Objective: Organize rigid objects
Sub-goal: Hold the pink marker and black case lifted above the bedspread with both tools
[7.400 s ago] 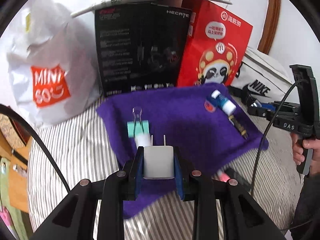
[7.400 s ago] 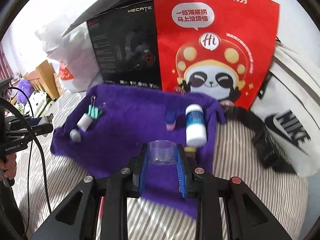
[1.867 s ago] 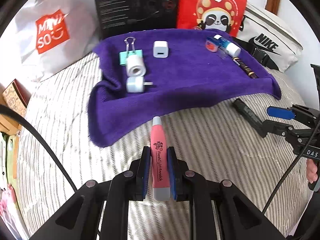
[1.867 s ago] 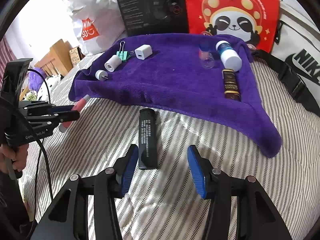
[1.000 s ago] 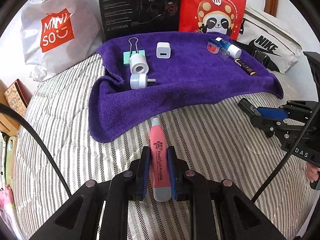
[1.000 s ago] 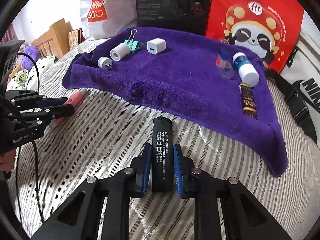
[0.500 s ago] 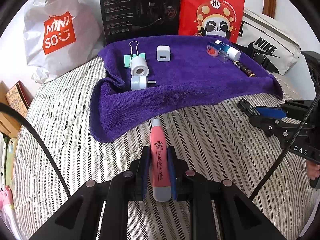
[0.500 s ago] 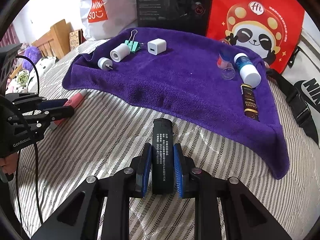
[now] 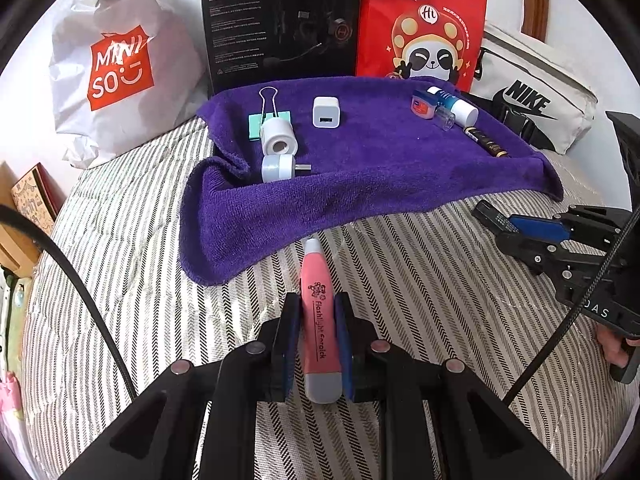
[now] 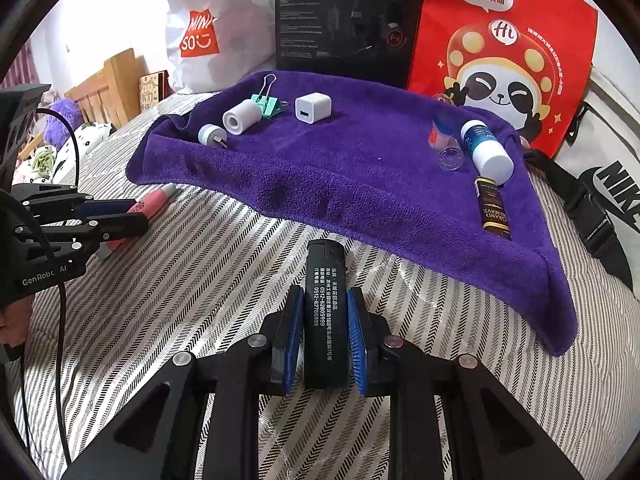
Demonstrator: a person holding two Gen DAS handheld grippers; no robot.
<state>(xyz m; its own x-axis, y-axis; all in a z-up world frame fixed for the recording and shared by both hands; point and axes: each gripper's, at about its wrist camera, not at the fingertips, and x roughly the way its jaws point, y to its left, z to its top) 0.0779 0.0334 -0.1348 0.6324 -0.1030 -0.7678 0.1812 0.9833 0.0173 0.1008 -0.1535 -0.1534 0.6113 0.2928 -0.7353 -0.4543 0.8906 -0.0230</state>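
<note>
Ahead of both grippers, striped bedding point(image 9: 420, 280) is lying bare up to the near hem of a purple towel point(image 10: 360, 184). The towel's middle is sitting open. Far left on it, a plug adapter point(image 9: 276, 168), white roll point(image 9: 278, 140), teal binder clip point(image 9: 269, 120) and white charger cube point(image 9: 326, 112) are crowding together. Far right, a clear cup point(image 10: 450, 156), blue-and-white bottle point(image 10: 486, 152) and dark tube point(image 10: 494, 208) are lining the edge. Beyond, a black box point(image 9: 280, 20) and red bag point(image 9: 424, 24) are walling off the back.
</note>
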